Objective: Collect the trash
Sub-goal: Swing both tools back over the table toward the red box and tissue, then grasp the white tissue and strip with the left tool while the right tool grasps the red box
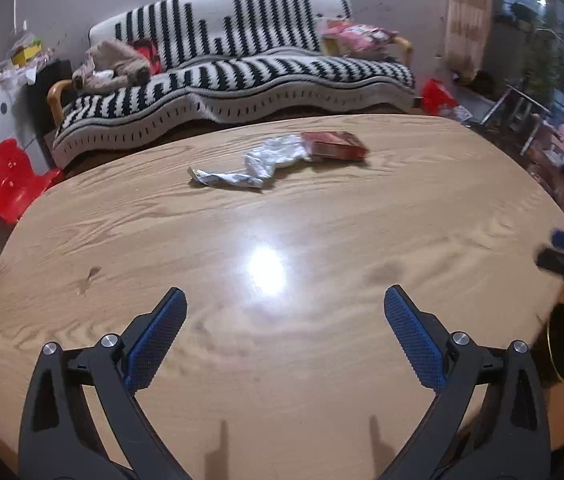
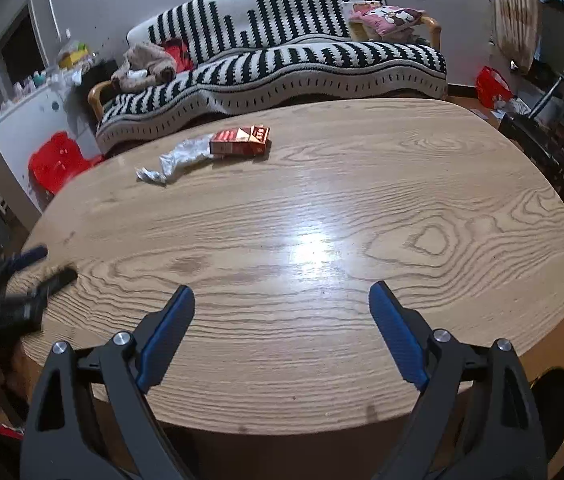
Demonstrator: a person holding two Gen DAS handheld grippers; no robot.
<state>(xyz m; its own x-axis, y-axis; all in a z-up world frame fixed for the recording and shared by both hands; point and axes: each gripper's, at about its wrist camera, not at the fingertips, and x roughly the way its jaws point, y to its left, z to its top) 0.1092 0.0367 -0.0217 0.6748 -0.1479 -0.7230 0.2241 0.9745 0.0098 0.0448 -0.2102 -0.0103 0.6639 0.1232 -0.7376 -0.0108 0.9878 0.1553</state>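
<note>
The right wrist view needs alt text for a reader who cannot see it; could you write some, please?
An open right claw hovers empty above a wooden table. At the table's far side lie a red carton and crumpled silver wrapper, with a striped sofa behind.

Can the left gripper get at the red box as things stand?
Probably yes: the left gripper is open and empty, and only bare table lies between it and the red box, though the wrapper touches the box's near end.
</note>
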